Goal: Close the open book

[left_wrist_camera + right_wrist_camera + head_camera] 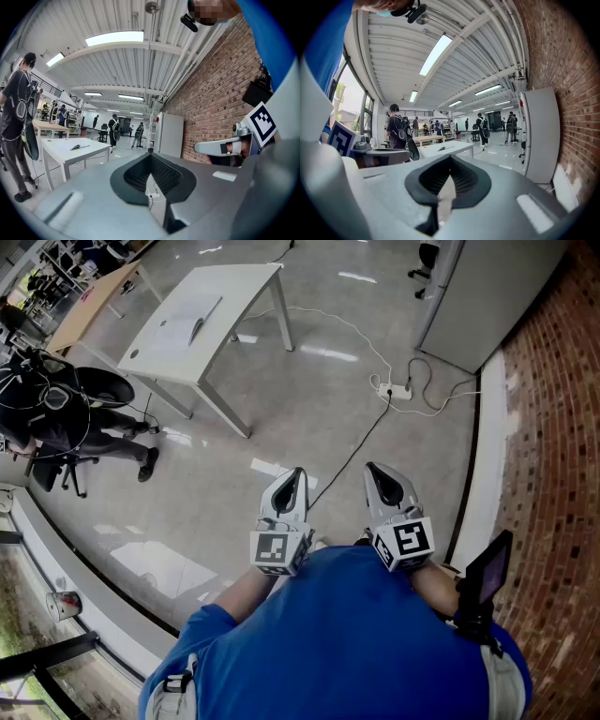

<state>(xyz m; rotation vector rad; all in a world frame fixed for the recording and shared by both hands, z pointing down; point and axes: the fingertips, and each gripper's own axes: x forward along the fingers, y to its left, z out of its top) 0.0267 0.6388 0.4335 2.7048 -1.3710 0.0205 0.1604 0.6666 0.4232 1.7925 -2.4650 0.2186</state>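
The open book [190,326] lies flat on a white table [169,357] across the room at the upper left. It also shows small and far off, as the book [79,146] in the left gripper view and the book [440,148] in the right gripper view. My left gripper [292,476] and right gripper [377,471] are held side by side close to my chest, pointing out over the floor and well short of the table. The jaws of both are closed together with nothing between them, the left gripper [151,155] and the right gripper [450,159] alike.
A person in black [56,423] stands by a chair at the left. A power strip [396,390] with cables lies on the floor ahead. A grey cabinet [483,296] and a brick wall [558,427] line the right side. A wooden table [89,301] stands beyond the white one.
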